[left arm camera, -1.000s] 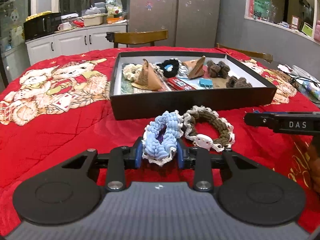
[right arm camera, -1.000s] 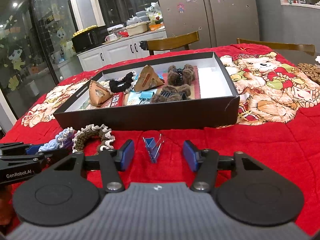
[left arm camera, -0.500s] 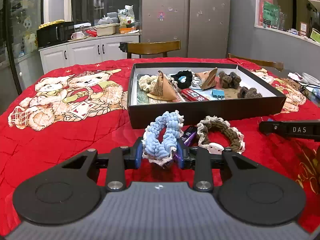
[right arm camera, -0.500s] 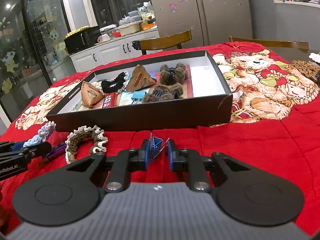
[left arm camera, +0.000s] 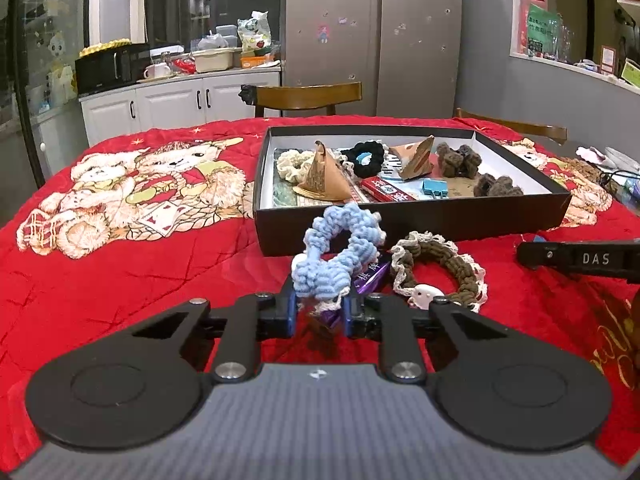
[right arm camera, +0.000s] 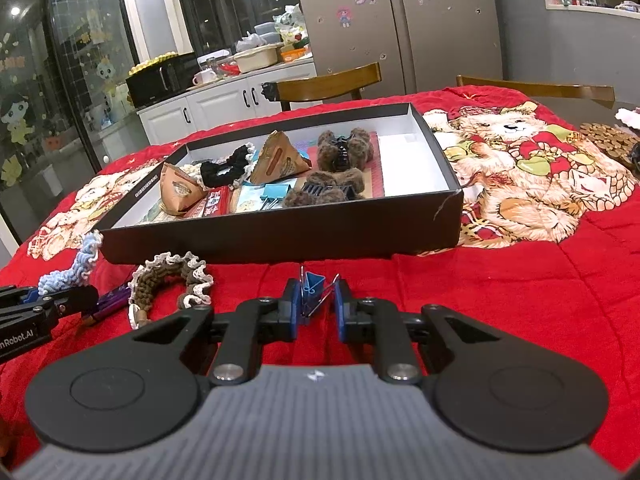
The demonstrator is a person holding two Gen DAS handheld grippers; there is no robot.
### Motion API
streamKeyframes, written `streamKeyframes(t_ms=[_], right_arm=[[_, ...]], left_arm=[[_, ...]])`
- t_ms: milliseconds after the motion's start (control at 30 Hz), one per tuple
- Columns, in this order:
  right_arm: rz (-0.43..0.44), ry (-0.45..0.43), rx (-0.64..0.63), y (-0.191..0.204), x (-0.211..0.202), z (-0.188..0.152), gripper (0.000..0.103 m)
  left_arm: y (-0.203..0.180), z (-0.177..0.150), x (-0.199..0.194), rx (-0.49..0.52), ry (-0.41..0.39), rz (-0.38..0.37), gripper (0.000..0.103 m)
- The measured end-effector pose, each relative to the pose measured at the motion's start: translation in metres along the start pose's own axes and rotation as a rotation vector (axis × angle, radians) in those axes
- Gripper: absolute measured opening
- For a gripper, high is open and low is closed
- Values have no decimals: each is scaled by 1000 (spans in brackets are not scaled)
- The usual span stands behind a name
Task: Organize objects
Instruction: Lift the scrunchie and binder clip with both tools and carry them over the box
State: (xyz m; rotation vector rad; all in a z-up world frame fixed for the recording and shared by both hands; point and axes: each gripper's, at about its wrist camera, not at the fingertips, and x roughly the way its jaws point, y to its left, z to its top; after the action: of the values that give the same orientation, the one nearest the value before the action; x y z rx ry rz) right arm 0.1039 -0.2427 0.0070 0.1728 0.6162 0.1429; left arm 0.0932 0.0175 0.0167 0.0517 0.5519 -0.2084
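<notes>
Left tool [left arm camera: 319,314] pinches a blue scrunchie [left arm camera: 340,254] at frame centre; right tool [right arm camera: 316,312] clamps a binder clip [right arm camera: 310,290]. Either could snag the box [right arm camera: 280,236] wall and drop.

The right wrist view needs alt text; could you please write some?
The right gripper pinches a blue binder clip just above a red quilt. Beyond it, a black box holds scrunchies, clips and packets.

Purple packet [left arm camera: 370,276]: mostly hidden behind blue scrunchie [left arm camera: 340,256], print unreadable. Right gripper [left arm camera: 580,258]: cut off at left-wrist frame edge.
</notes>
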Motion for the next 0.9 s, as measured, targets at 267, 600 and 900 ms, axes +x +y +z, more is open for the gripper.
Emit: streamKeyframes(t_ms=[267,600,900], right_arm=[[-3,-7,7,0,-2,0,20],[-4,-44,-25,6,-7,0,20],[80,-130,-28,10,-21,-2,20]], left_arm=[[-2,1,-10,11,-55,33,23],[-1,3,-21,2,-136,83,23],[-6,2,-24,19,-159,100,23]])
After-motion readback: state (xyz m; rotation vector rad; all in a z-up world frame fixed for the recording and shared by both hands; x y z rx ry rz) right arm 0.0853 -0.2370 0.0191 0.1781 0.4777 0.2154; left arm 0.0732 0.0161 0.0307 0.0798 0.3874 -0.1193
